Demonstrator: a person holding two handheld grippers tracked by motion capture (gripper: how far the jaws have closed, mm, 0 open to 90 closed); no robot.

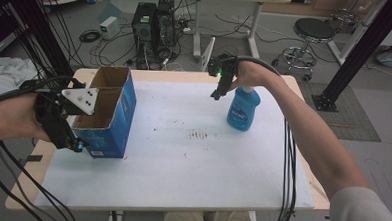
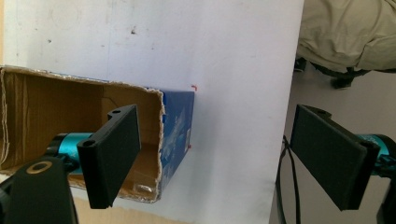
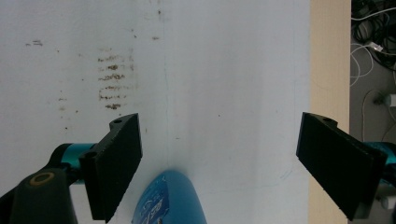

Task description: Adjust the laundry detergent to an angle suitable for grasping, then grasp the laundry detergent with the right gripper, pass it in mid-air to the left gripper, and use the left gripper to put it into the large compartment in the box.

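From above, on the high view, the left gripper (image 1: 75,146) sits at the near left corner of the blue cardboard box (image 1: 114,118), which stands open-topped on the left part of the white table (image 1: 181,165). Across the table, the right gripper (image 1: 216,95) hangs just beside the top of the blue spray bottle (image 1: 244,108), which stands upright near the far right edge; whether it touches the bottle is hard to tell from here.

Along the left gripper view, the jaws of the left gripper (image 2: 224,163) stand wide apart with nothing between them. One jaw lies over the open mouth of the box (image 2: 177,130), whose brown inside shows, and the other hangs past the table edge.

Along the right gripper view, the right gripper (image 3: 219,170) is also spread wide and holds nothing. The rounded body of the bottle (image 3: 170,200) rises between the jaws, nearer the left one, over the smudged white tabletop (image 3: 224,70).
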